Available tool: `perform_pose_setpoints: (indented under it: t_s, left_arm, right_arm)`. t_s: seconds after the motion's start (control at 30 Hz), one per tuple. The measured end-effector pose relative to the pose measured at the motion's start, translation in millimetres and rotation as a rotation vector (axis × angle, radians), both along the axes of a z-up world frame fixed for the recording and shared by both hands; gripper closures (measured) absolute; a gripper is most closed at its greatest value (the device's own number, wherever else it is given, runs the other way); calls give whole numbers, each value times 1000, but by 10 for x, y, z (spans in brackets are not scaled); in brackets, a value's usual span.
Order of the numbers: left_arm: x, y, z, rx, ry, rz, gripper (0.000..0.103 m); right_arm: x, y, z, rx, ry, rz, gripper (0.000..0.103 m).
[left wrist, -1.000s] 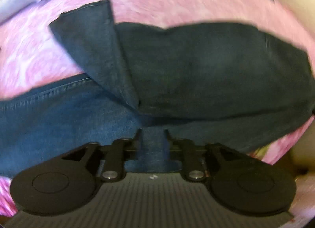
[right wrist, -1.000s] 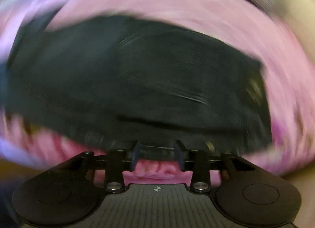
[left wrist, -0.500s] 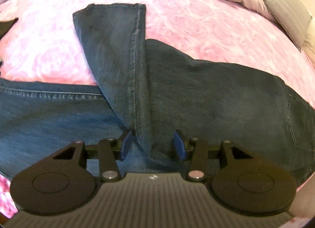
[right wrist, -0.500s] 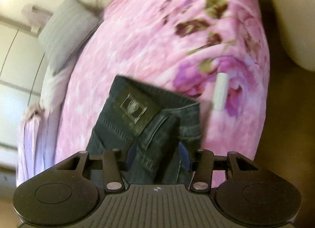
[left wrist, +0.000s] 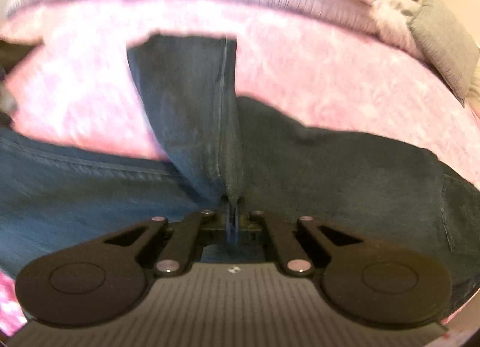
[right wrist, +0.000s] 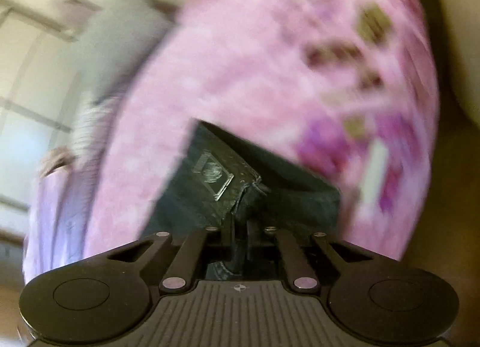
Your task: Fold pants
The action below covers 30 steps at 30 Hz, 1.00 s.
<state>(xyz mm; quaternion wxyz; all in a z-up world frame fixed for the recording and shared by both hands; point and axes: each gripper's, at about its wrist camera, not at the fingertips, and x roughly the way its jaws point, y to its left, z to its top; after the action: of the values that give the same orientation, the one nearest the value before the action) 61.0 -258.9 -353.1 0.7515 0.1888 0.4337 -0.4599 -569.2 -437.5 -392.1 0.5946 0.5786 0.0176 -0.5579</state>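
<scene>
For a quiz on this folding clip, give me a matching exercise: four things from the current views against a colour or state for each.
Things:
1. jeans
2. bedspread
3. left gripper
4. cushion

Colour or state:
A. grey
B. pink, floral
C. dark blue denim
D. shut on a fold of cloth

Pairs: 1-C, 2-B, 3-D, 4-A

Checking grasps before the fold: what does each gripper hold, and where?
Left gripper pinches the dark blue denim jeans at a leg fold; right gripper pinches their waistband by the patch.
</scene>
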Motion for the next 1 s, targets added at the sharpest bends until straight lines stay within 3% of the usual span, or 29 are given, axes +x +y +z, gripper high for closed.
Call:
perform_pose_setpoints:
  t_s: [0.13,0.23,0.37,0.4,0.47,0.57,0.67,0.83,1.0]
  left_arm:
    - [-176,483,182,-2,-36,-3,102]
    - [-335,678,-1,57,-52,-25,102]
    - [-430,650,-257,100,-70,-18,102]
    - [-450,636,-275,107,-81,-28,100]
    - [-468,645,-325,177,-110,-42,87]
    - [-437,725,-222,206,-124,-42,68]
    - [-350,719,72,181,-156,-41,67]
    - [-55,217,338,73,-236,-73,57]
    - [185,-839,33,87,-264,-164,55]
  right_arm:
    - [-167,200,41,31,11,1,100]
    - [-186,257,-94,87,45,4,100]
    - [-151,274,-141,87,104,12,100]
    - [-127,262,-157,97,130,21,100]
    - [-36,190,-255,153,186,46,99]
    - [17,150,-299,192,187,44,95]
    - [3,138,-307,207,167,30,91]
    - [40,103,-321,220,172,2,89]
    - [115,94,-318,224,200,-25,88]
